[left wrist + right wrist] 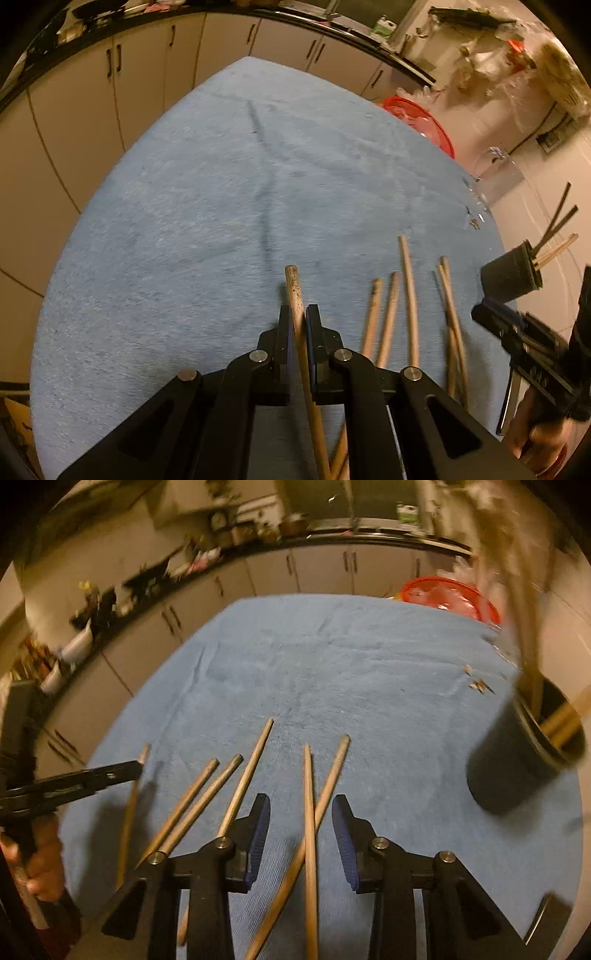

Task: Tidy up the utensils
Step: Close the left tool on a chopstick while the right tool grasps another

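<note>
My left gripper point(298, 314) is shut on a wooden chopstick point(295, 291) and holds it over the blue cloth point(207, 221); it also shows in the right wrist view point(136, 766) at the left. Several loose chopsticks point(410, 295) lie on the cloth to its right. My right gripper point(300, 812) is open and empty above two crossed chopsticks point(314, 805), with more chopsticks point(229, 775) to its left. A black utensil cup point(517, 753) tilts at the right and holds several chopsticks; it also shows in the left wrist view point(509, 277).
A red basin point(450, 594) sits past the cloth's far right edge. Small scraps point(478, 685) lie on the cloth near the cup. Beige kitchen cabinets point(92, 110) and a cluttered counter run behind the table. A clear jug point(495, 173) stands at the right.
</note>
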{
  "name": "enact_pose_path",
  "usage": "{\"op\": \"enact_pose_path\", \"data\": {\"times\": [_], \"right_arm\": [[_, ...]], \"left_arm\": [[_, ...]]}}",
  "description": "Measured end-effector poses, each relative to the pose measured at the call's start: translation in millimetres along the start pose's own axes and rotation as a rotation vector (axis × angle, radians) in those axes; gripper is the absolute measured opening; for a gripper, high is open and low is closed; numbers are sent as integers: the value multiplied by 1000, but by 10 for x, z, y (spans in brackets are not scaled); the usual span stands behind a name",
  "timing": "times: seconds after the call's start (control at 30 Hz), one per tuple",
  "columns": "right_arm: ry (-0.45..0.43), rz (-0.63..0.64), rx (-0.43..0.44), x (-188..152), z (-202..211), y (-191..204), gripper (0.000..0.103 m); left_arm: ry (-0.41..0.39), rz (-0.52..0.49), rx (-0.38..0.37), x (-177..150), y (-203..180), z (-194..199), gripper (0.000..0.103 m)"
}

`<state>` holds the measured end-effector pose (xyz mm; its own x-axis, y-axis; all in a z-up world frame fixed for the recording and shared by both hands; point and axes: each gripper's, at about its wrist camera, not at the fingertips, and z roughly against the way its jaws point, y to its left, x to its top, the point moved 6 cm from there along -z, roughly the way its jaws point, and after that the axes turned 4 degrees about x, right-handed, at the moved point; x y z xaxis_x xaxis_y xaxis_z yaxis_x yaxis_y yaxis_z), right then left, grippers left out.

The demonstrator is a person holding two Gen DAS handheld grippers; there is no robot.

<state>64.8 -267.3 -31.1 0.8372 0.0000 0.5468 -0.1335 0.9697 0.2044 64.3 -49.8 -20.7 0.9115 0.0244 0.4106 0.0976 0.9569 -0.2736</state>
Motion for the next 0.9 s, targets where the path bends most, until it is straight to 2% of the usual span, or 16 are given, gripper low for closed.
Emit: {"op": "enact_pose_path", "data": {"times": [0.13,0.2,0.27,0.47,0.57,0.63,0.67,0.7,0.77,0.9], "right_arm": [[49,46,6,120,-223,7,38],[71,64,0,139,-314,8,30],[96,71,9,156,-405,1,27],[182,102,-22,151,-630,-44,27],[215,128,-4,109,-692,-20,26],[211,171,-30,86,-712,15,22],[212,179,-32,82,-706,40,12],[214,164,-17,76,-698,51,7],[202,150,-4,85,-685,59,6],[123,92,27,148,-482,32,6]], "left_arm": [[-3,3,11,-6,48,-20,7],[0,-4,13,-9,49,-42,7],[6,-10,15,-20,69,-26,7],[24,-11,34,-15,95,-95,7],[42,-11,36,3,91,-136,10],[45,-27,47,17,69,-152,10],[43,-37,57,17,53,-153,8],[37,-39,62,24,34,-156,8],[24,-45,77,36,-1,-159,8],[-14,-53,32,42,-87,-41,7]]}}
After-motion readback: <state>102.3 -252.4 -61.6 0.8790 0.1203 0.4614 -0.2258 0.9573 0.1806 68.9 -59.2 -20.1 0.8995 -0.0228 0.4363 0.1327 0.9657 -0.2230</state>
